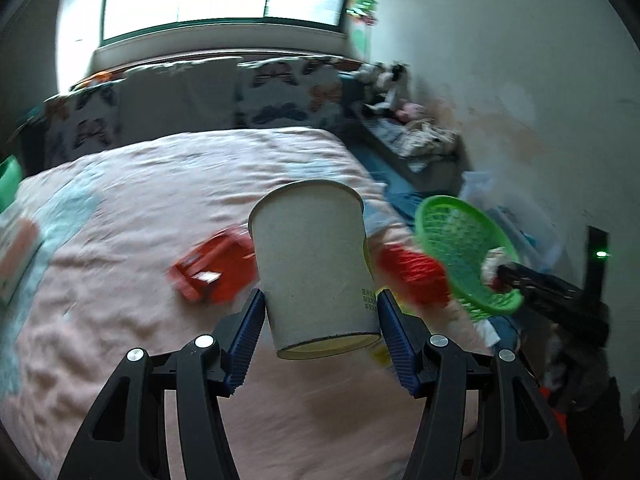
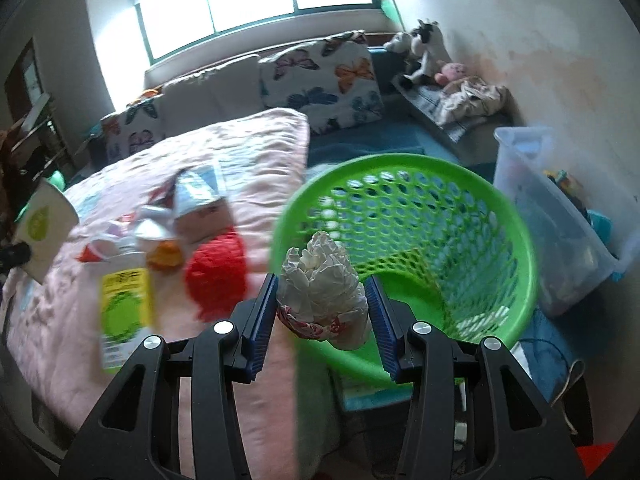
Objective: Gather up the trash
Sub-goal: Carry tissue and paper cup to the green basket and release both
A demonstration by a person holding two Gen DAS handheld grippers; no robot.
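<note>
Left gripper (image 1: 320, 312) low in the frame centre of the left wrist view, black arms rising from the bottom edge, blue ribbed pads (image 1: 250, 336) pressed on both sides of a paper cup (image 1: 312, 264) held above the bedding, cup tilted with its base toward the lens. Right gripper (image 2: 322, 312) low at centre of the right wrist view, blue ribbed pads (image 2: 262, 320) clamped on a crumpled wad of paper (image 2: 320, 284). Also seen at the right edge of the left wrist view as a dark blurred shape (image 1: 560, 292). Both pointing obliquely downward.
</note>
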